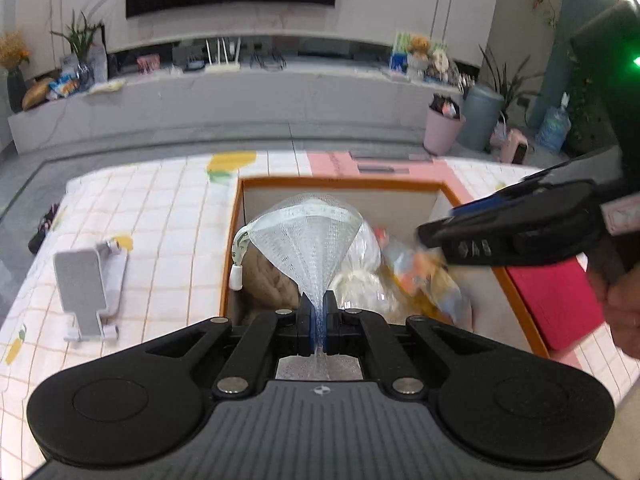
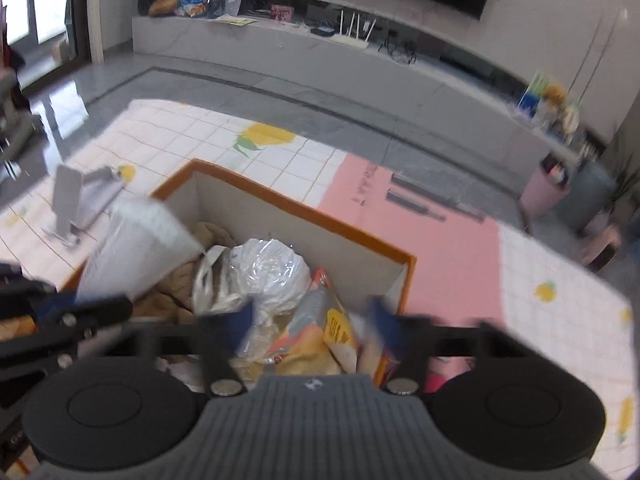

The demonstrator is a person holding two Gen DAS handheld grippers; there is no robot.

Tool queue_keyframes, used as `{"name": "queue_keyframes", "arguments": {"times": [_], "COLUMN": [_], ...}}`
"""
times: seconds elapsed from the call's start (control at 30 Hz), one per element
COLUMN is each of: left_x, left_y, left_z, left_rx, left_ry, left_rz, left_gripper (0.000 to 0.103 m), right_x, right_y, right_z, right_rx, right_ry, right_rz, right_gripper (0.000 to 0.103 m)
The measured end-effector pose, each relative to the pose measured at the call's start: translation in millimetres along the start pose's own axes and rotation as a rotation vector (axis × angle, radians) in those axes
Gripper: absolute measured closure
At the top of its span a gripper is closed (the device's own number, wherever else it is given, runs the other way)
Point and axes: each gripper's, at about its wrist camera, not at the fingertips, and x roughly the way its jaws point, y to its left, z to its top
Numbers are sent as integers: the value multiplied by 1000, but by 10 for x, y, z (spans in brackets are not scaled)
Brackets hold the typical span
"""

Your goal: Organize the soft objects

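A white mesh bag point(image 1: 304, 240) fans out above an orange-rimmed storage box point(image 1: 344, 182) on the tiled table point(image 1: 160, 216), its gathered neck pinched tight between the fingers of the left gripper point(image 1: 318, 322) at lower centre of the left wrist view. Light, limp and loosely woven, the mesh looks likely to sag and snag, so the bunched neck seems the surest hold. From the right edge of that frame the right gripper point(image 1: 424, 236) angles down over a crinkly plastic bag point(image 2: 276, 268) and an orange snack packet point(image 2: 320, 340) inside the box. In its own view its blurred blue fingers point(image 2: 244, 326) stand apart with the packet between them, nothing visibly clamped.
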Motion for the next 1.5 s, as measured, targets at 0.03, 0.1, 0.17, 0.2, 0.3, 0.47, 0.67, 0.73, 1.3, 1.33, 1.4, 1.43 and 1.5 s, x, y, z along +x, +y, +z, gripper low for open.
{"name": "queue_keyframes", "arguments": {"times": [0.03,0.1,0.17,0.2,0.3,0.47,0.67,0.73,1.3,1.33,1.4,1.43,1.5], "left_x": [11,45,57,65,111,158,134,68,-1005,-1107,-1295,-1383,-1524], "left_y": [6,26,32,33,13,-4,-69,-113,-520,-570,-687,-750,-852], "left_z": [-16,-56,-92,-109,-141,-224,-228,-221,29,35,26,13,-13], "left_rx": [1,0,-17,-22,-1,11,7,6,44,49,61,58,53], "left_ry": [21,57,78,85,115,150,150,128,-177,-201,-241,-264,-314], "left_rz": [-6,-17,-11,4,44,126,150,131,194,181,159,158,172], "left_gripper": [100,100,100,100,100,100,64,26,17,14,11,11,11], "right_x": [64,228,368,426,612,821,811,776,-455,-558,-770,-881,-1117], "right_y": [-6,41,112,144,200,287,203,169,-318,-371,-502,-550,-627], "right_z": [-2,-29,-47,-55,-74,-126,-152,-171,-243,-280,-370,-434,-572], "right_rx": [4,-13,-46,-58,-51,-23,1,-2,184,188,199,202,198], "right_ry": [35,94,114,116,169,223,203,190,-113,-129,-164,-184,-232], "right_rz": [5,-14,-34,-44,-42,-25,3,8,132,126,88,64,26], "right_gripper": [92,97,99,99,99,99,99,98,65,62,54,50,45]}}
